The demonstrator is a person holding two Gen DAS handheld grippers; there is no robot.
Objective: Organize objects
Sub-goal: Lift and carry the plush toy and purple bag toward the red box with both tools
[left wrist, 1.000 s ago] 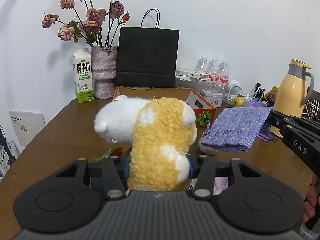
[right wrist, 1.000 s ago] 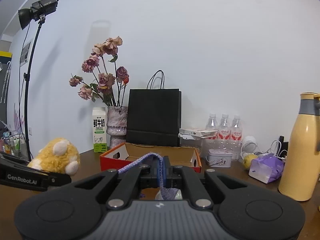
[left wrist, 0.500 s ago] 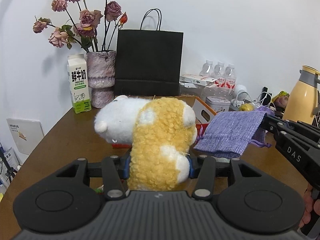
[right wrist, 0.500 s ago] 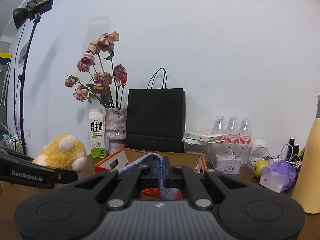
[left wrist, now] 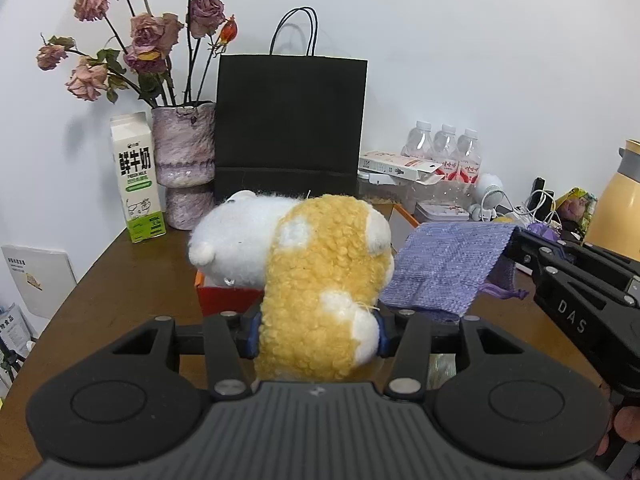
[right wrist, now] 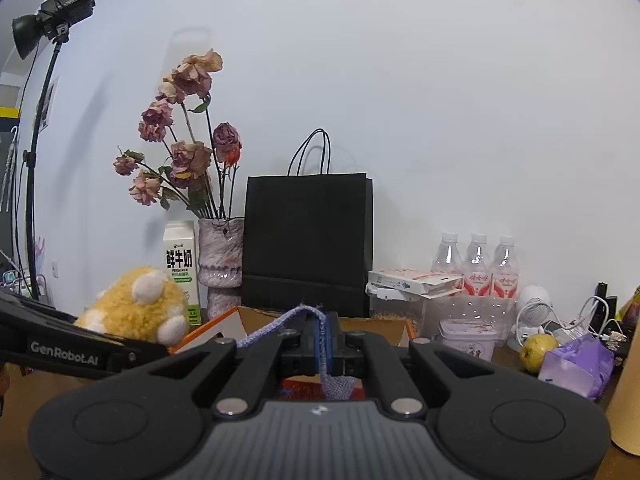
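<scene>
Two soft things are in the air, one per claw. On the left, the left gripper (left wrist: 318,334) pinches a yellow-and-white plush toy (left wrist: 316,280) about its middle, its head sticking out ahead of the fingers above the near wall of the orange box (left wrist: 224,298). It looks light and squashy, best taken by the bulk of the body. The claw tips somewhat downward. To the right, the right gripper (right wrist: 322,338) is pressed together on an edge of a limp purple woven pouch (left wrist: 448,266), which droops just beside the toy. That claw is held nearly level, facing the black paper bag (right wrist: 308,240).
</scene>
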